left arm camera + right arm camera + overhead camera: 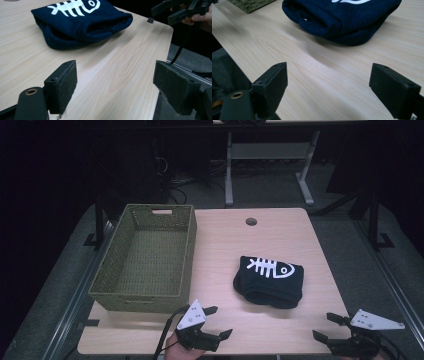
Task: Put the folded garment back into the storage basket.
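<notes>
While both tools gape empty | left tool (219,321), right tool (326,325) near worktop (220,245) edge | folded garment (270,280): soft, light, floppy | pinch thick folded edge

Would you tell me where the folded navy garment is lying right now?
In the high view, the folded navy garment lies right of centre on the table, right of the green basket.

Dim room around a pale wooden table

Beyond the table (280,227), a white-legged desk frame (270,157) is seen on grey carpet (345,250); cables (175,182) are heaped by dark furniture, and darkness is kept at both sides.
</notes>
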Action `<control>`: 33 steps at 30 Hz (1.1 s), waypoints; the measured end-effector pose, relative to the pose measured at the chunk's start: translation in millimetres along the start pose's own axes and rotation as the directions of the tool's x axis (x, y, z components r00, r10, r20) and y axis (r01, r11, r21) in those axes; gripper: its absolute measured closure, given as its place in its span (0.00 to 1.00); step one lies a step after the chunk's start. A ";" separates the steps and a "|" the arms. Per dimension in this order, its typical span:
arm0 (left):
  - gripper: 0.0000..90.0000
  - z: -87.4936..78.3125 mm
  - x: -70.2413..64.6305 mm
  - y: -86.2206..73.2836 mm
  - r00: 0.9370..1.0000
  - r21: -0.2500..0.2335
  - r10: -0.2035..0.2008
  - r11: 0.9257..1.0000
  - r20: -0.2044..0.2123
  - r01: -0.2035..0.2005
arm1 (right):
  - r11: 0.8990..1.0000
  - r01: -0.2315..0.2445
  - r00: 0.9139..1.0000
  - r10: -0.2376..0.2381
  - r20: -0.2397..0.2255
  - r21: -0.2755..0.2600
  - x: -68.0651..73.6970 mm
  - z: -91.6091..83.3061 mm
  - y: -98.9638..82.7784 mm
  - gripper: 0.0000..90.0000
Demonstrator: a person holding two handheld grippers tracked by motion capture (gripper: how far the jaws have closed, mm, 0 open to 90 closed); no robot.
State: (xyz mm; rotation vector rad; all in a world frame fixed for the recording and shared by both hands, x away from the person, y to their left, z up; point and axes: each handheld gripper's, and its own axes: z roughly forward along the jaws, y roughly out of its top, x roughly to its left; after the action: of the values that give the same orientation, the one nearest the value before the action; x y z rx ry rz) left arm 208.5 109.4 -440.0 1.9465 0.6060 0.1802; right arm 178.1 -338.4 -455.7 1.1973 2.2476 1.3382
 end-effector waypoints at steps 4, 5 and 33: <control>0.21 6.1 -1.6 8.5 1.000 0.000 0.008 1.000 -0.010 -0.008 | 1.000 -0.022 0.999 0.021 -0.024 -0.016 -0.5 4.5 7.9 0.16; 0.21 7.8 -1.6 11.1 1.000 -0.001 0.008 1.000 -0.013 -0.008 | 1.000 -0.025 0.999 0.025 -0.029 -0.016 -0.6 6.2 10.6 0.16; 0.20 82.5 46.4 64.9 0.992 0.023 -0.100 0.995 -0.074 0.102 | 0.996 -0.078 0.996 0.079 -0.049 0.036 -35.9 58.7 78.4 0.16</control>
State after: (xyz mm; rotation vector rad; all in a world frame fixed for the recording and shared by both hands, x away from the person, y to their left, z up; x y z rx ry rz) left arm 301.9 44.1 -426.1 1.9370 0.7567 0.1806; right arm 275.4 -311.8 -429.1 1.2901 2.2885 1.3788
